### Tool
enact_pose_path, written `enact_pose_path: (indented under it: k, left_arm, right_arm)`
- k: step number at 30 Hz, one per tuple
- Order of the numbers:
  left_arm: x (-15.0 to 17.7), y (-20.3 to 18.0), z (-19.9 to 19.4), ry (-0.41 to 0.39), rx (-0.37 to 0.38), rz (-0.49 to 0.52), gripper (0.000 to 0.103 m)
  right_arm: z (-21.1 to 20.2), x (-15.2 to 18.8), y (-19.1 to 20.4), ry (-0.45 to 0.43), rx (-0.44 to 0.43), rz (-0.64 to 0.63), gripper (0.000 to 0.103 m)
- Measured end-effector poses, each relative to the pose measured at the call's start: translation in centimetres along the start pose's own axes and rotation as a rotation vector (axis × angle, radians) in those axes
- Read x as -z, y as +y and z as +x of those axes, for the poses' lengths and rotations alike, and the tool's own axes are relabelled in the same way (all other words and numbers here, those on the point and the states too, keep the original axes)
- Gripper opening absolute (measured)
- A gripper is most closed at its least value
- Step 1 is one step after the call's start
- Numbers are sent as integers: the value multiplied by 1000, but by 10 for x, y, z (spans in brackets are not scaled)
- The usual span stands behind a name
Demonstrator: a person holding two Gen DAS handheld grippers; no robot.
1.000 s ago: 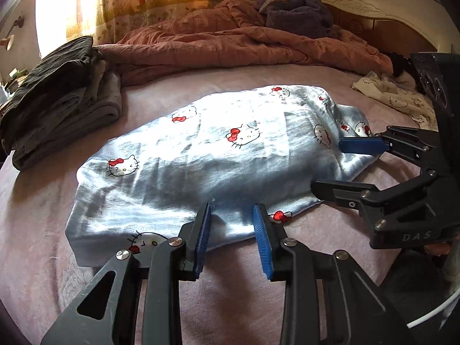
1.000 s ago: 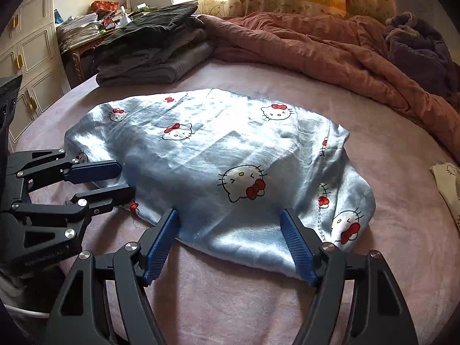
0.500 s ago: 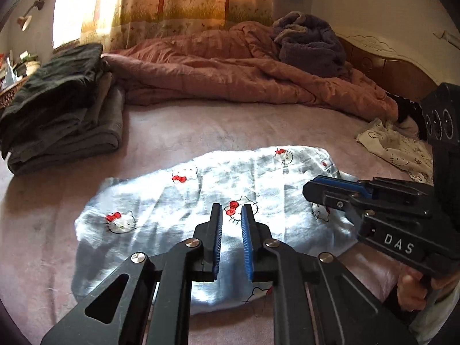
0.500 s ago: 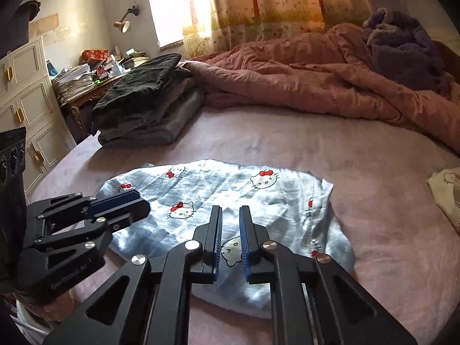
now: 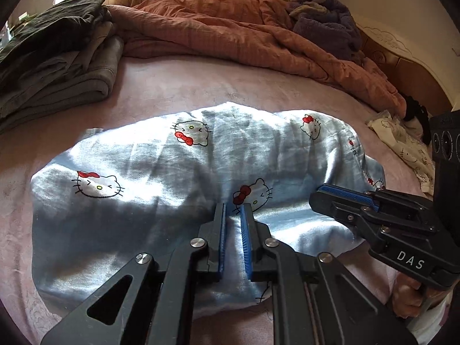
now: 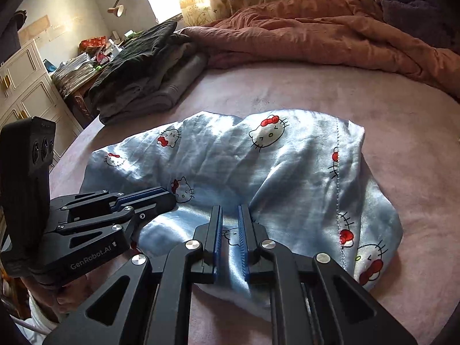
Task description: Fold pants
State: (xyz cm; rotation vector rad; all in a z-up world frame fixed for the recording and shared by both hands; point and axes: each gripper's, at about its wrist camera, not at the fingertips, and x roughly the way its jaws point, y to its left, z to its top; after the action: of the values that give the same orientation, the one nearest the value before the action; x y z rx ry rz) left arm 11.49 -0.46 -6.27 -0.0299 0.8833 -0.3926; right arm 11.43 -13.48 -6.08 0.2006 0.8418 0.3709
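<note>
Both hand-held grippers, left point(image 5: 233, 210) and right point(image 6: 230, 211), have closed and now hover over the pants point(image 5: 161, 189).

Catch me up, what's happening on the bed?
A person is folding the blue pants on the bed with two handheld grippers. The left gripper and right gripper have both just closed on the near edge, each pinching a bunch of fabric. Folded dark clothes sit further back.
</note>
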Motion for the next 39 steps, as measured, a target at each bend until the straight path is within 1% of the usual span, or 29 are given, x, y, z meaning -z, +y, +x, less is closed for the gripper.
enact_pose_path:
  k: [2,4,6,8,9,10,12,13,16,18,20,22,24,25,27,29,32,33,34,35,36,39]
  left_arm:
    - [-3,-1,-7,-27,-3,11,12]
    - [-8,-8,-15,-65,-36,57,12]
    - [-20,-13,-21,-116,-82,85,12]
    - [-36,-11,-21,-137,-67,76,12]
    - [-45,-8,-18,-136,-59,65,12]
    - [-53,-4,-12,-122,-69,51,12]
    - [-67,13,10,-64,-137,15,12]
    - [-69,24,20,-37,-156,-21,12]
    - [-67,51,43,13,-156,-91,12]
    - [-65,57,45,14,-125,-109,12]
    - [-66,53,43,9,-141,-79,12]
    - [-64,48,36,-11,-161,-54,12]
    - [-60,44,19,-59,-156,-37,12]
    - [-57,42,8,-90,-165,-30,14]
    - [-50,39,-16,-151,-187,-13,28]
    - [-39,38,-40,-191,-168,-23,28]
    - [-20,38,-70,-230,-142,-42,28]
    - [-14,38,-78,-239,-135,-50,29]
    - [-7,38,-84,-244,-127,-57,29]
    - [-1,36,-89,-244,-124,-62,33]
    - [4,35,-92,-241,-123,-68,39]
    - [23,31,-99,-218,-108,-91,45]
  right_arm:
    - [-7,-3,3,-26,-6,-5,12]
    - [-17,-12,5,-75,4,-9,12]
    - [-24,-27,7,-121,47,-18,12]
    - [-25,-43,5,-139,93,-2,12]
    - [-22,-50,2,-136,108,15,12]
    - [-18,-57,-2,-133,118,32,12]
    - [-7,-66,-13,-108,152,69,12]
    - [1,-69,-18,-87,172,86,12]
    - [24,-66,-39,-31,209,139,12]
    - [38,-59,-52,6,185,168,12]
    - [38,-56,-58,-15,155,185,12]
    - [31,-57,-57,-36,144,188,12]
    - [16,-57,-56,-72,140,191,12]
    - [9,-57,-57,-85,131,192,12]
    - [-10,-52,-57,-113,107,199,12]
    - [-30,-43,-57,-140,86,206,12]
    - [-58,-27,-55,-167,59,225,12]
    - [-66,-21,-55,-171,53,242,13]
    - [-73,-14,-55,-174,40,260,19]
    - [-79,-6,-54,-179,12,278,26]
    - [-85,2,-53,-182,-18,295,27]
    - [-92,27,-45,-148,-104,331,30]
